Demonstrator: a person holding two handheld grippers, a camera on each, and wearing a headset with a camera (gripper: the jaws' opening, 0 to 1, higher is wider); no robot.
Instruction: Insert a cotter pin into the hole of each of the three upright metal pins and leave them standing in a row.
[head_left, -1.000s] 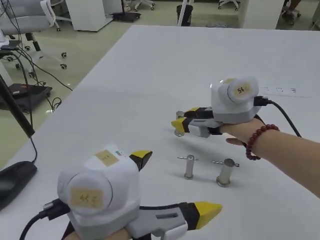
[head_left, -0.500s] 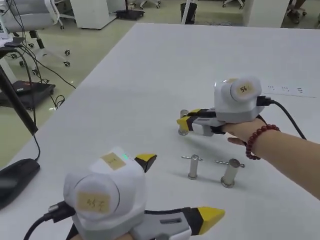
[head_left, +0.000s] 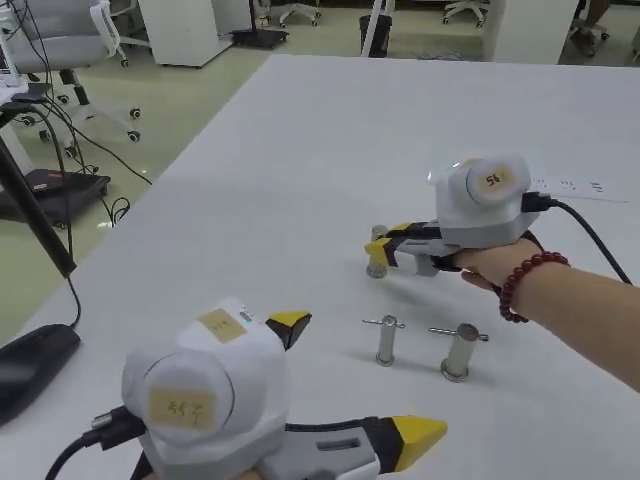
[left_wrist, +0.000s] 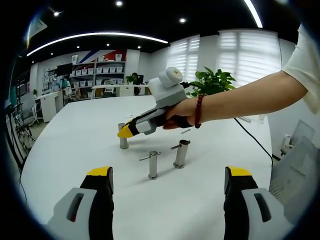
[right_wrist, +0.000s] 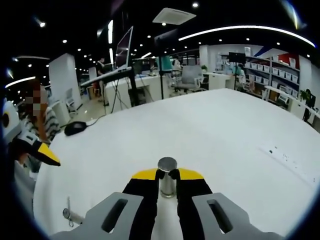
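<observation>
Head view: right gripper (head_left: 383, 250), label (head_left: 490, 181) apparently "56", clamped on far upright pin (head_left: 377, 264) on table (head_left: 300, 150); nearer left pin (head_left: 386, 342) and nearer right pin (head_left: 458, 352) upright, each crossed by a cotter pin (head_left: 384, 322); left gripper view: left gripper (left_wrist: 169, 182) wide, holding nothing; right gripper view: jaws narrow, pinching that pin.

Open-plan office | wheeled chairs (head_left: 58, 32) off the white bench's (head_left: 300, 140) left edge | shelves (left_wrist: 96, 82), potted plant (left_wrist: 212, 82), window blinds (left_wrist: 255, 52), strip lights (left_wrist: 100, 36)

Right tool (head_left: 381, 247) clamped on pin (right_wrist: 167, 180); left tool (left_wrist: 169, 176) jaws wide apart.
</observation>
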